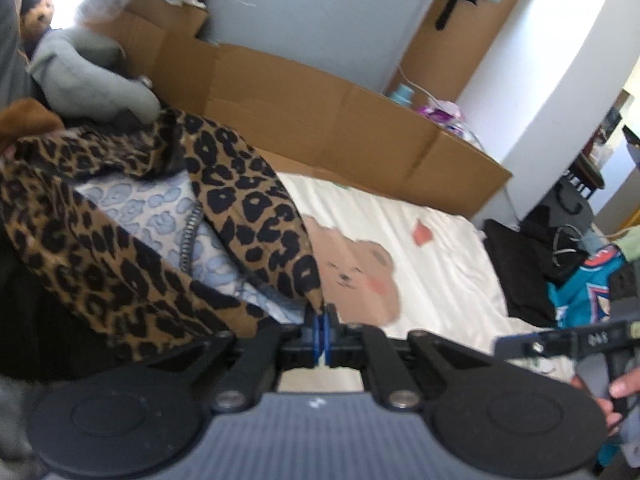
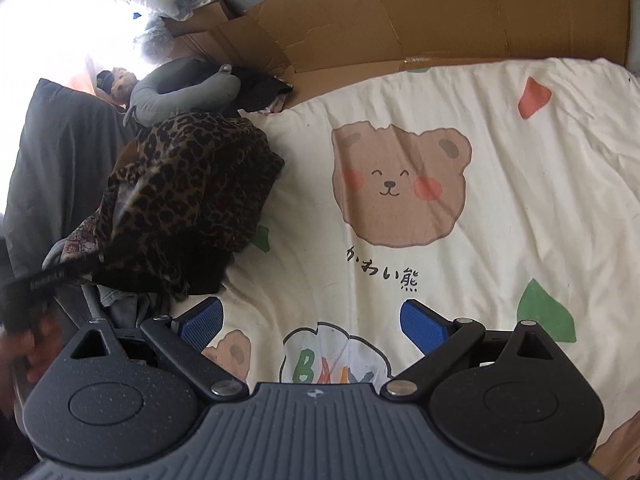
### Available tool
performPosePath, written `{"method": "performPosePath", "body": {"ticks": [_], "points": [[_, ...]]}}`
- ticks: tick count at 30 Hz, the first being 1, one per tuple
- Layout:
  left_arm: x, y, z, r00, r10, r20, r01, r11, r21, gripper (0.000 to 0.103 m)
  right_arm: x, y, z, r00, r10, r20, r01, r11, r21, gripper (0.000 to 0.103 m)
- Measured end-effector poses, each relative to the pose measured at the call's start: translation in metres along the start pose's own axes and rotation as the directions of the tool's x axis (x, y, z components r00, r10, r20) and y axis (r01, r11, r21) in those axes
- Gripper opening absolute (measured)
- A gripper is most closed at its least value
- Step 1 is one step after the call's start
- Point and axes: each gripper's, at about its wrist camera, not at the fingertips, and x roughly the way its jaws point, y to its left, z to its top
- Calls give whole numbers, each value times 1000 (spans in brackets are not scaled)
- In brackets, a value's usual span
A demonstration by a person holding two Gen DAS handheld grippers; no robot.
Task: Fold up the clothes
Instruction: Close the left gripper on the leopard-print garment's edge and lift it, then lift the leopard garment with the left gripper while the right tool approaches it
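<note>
A leopard-print garment (image 1: 248,208) lies heaped at the left of the bed, and one corner of it is drawn out toward me. My left gripper (image 1: 321,316) is shut on that corner, its blue pads pressed together over the fabric. Under the leopard cloth shows a pale blue cloud-print garment with a zipper (image 1: 160,212). In the right wrist view the leopard pile (image 2: 192,184) sits left of my right gripper (image 2: 310,322), which hangs open over the bear-print sheet (image 2: 500,200) with nothing between its blue pads (image 2: 202,322). The left gripper's body (image 2: 44,276) shows blurred at that pile's near edge.
Flattened cardboard (image 1: 320,112) lines the bed's far side. A grey neck pillow (image 1: 92,76) and a teddy bear (image 1: 38,16) lie behind the pile. Black clothes (image 1: 516,264) and a teal jersey (image 1: 584,288) lie off the bed at the right. A dark grey blanket (image 2: 60,160) covers the left.
</note>
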Motion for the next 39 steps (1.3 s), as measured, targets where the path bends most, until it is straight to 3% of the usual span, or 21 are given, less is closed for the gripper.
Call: {"method": "performPosePath", "body": {"ticks": [16,19,21,23,25,32,39], "points": [[53,-62,-76,979,-159,-126,154,987,-54,3,16,3,-10,999,18,-38,-18,1000,-10,98],[62,-61,-86,975,-143,-167,134,989,-63,5,19,0,-13,999,-5,-48,5,1000,-10,98],[62,-56,-88,976,-130,-172,116,989,-87,15,22,-3,-16,998,-23,-55,23,1000,-7,98],[57,-47,-86,981,-107,-159,91,990,-104,39,22,-6,-17,998,-34,-58,34,999,-3,98],[53,-39,-83,987,-84,-140,69,991,-112,48,23,-9,-17,997,-44,-59,45,999,2,98],[61,-11,-65,996,7,-84,-21,984,-175,49,24,-13,-19,996,-68,-53,68,998,14,98],[81,6,-47,998,63,-33,-68,976,-205,49,27,-22,-24,993,-95,-66,97,995,17,98]]}}
